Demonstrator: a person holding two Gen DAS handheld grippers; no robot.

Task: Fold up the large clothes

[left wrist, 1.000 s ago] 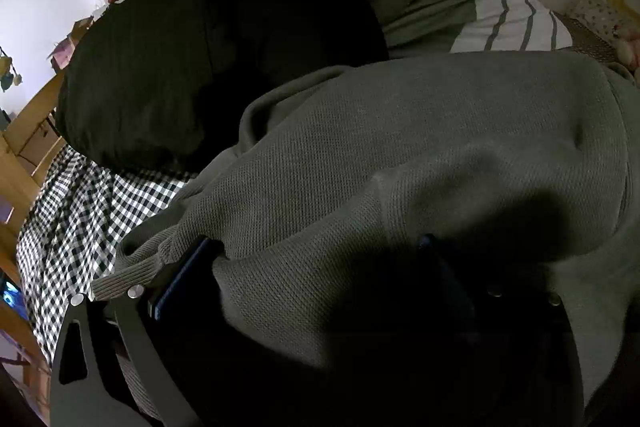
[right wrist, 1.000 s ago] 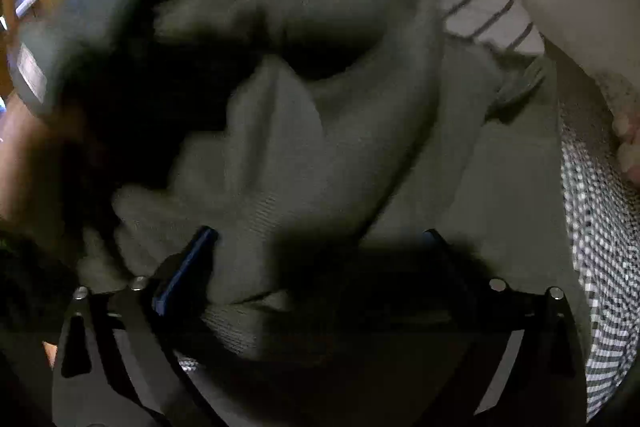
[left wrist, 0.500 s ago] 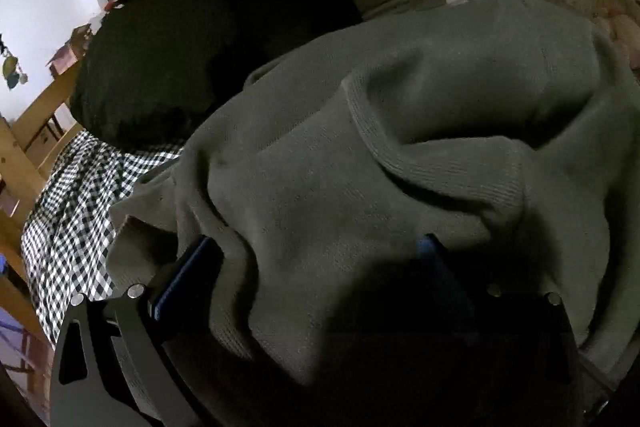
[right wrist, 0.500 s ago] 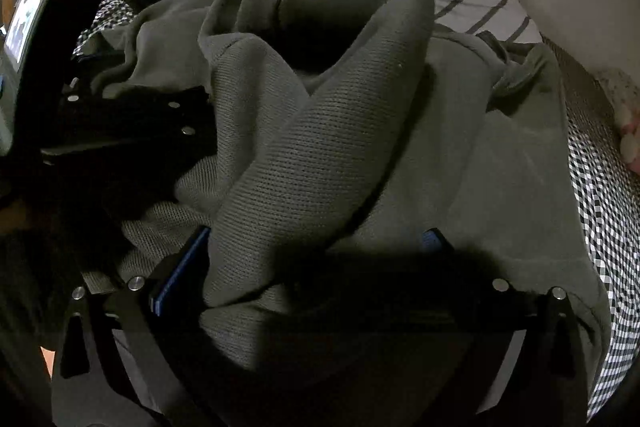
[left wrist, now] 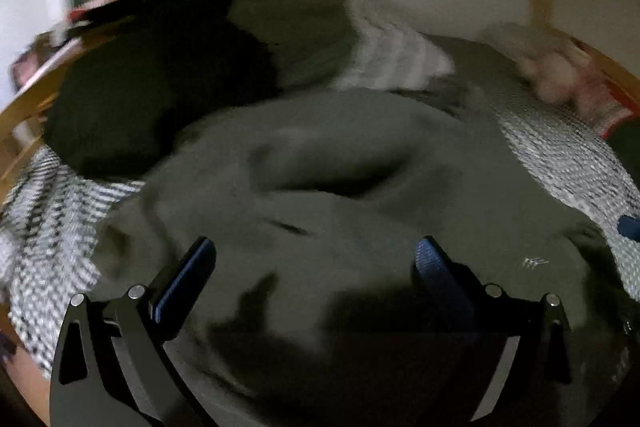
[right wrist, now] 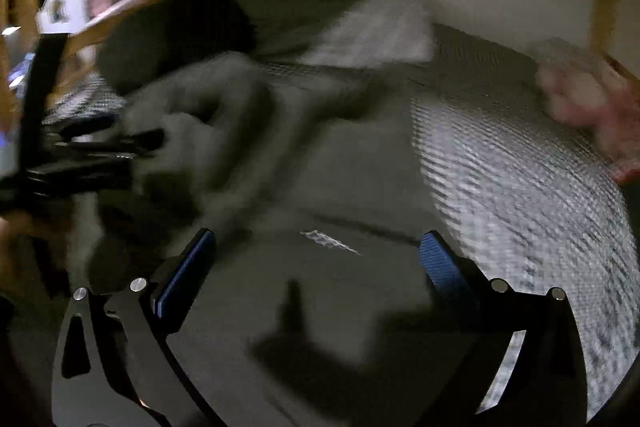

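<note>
- Two grippers now stand open over the grey knit sweater point(left wrist: 340, 163), where half a second ago both had folds of it bunched up between their fingers; the left gripper point(left wrist: 314, 257) shows its blue pads spread wide with only flat cloth lying beneath them, and the right gripper point(right wrist: 316, 253) shows the same.
- One garment has dropped from a lifted heap to a low mound; the sweater lies on the checked bedsheet point(left wrist: 560, 155), just in front of a black garment point(left wrist: 152, 95) and a green-and-white striped one point(left wrist: 360, 51), which it seems to touch at its far edge.
- Both views are smeared by motion, so fine creases and hems cannot be made out; a deep hollow shows across the middle of the sweater in the left wrist view.
- Seen from the right wrist, the left gripper point(right wrist: 100, 147) sits at the sweater's left side, close to or on the cloth; which, I cannot tell.
- My reading: a fold has just been laid down and released; the sweater looks doubled but still lumpy, so smoothing or another fold is likely needed.
</note>
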